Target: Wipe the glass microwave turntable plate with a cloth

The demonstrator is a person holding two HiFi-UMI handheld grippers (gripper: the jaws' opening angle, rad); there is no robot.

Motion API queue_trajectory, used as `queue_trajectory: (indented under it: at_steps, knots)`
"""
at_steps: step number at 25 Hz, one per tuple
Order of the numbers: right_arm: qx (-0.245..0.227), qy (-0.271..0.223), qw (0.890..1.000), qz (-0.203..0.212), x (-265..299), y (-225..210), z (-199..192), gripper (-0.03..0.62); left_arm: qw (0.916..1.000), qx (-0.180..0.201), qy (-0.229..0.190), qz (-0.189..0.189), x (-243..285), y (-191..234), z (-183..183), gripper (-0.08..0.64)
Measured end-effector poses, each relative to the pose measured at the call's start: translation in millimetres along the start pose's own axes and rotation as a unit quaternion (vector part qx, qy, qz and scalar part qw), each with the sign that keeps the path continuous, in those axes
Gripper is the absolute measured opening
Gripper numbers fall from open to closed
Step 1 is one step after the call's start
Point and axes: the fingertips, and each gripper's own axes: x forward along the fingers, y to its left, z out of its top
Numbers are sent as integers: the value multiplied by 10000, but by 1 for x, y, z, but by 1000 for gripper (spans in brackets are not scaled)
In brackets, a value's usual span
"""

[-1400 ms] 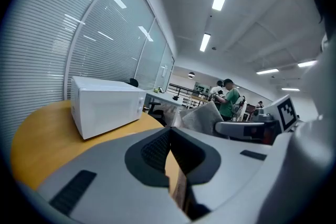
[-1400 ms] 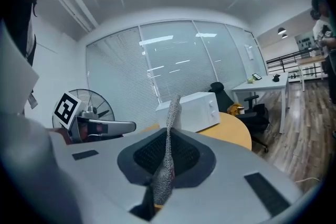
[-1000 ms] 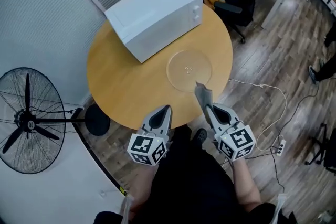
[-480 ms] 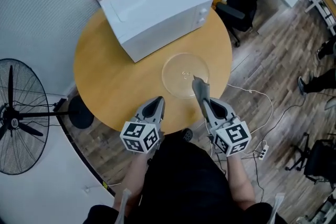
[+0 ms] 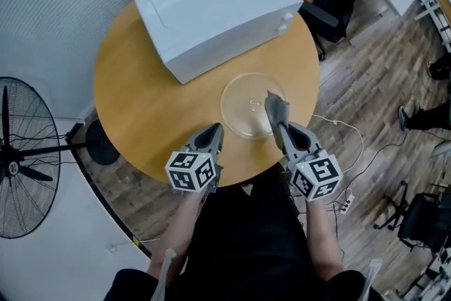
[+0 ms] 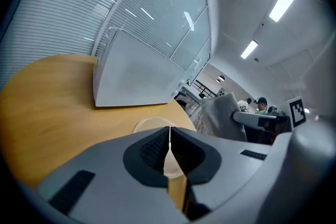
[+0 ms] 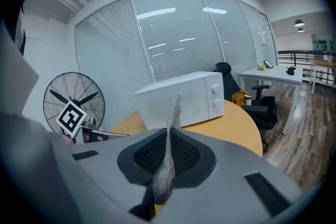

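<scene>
The right hand-held gripper (image 5: 284, 129) is clamped shut on a grey cloth (image 5: 276, 108), and the cloth's free end sticks out over the near right part of the glass turntable plate (image 5: 243, 108). The left hand-held gripper (image 5: 214, 129) is closed on nothing, just to the plate's near left. The plate lies flat on the round wooden tabletop (image 5: 151, 113), and the white microwave (image 5: 211, 7) stands just behind the plate.

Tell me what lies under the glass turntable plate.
The clear glass turntable plate lies flat on the round wooden table, whose top shows through it. The grey cloth clamped in the right gripper hides part of its right side.
</scene>
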Motion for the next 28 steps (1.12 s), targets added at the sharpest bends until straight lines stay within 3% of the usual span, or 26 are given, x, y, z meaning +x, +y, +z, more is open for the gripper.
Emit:
queue_trajectory:
  at_steps: [6, 14, 23, 28]
  knots:
    - [-214, 337, 9990, 216, 27, -12, -6, 20, 9986, -425, 66, 301, 14, 22, -12, 7]
    - [-449, 899, 9915, 828, 78, -37, -20, 20, 9916, -1044, -76, 766, 35, 41, -28, 52]
    - [-988, 1383, 9747, 1449, 130, -56, -39, 20, 9729, -2000, -54, 1162, 61, 57, -75, 95]
    - [-1303, 1655, 9618, 1751, 157, -59, -55, 20, 9542, -2721, -173, 1231, 78, 64, -97, 112]
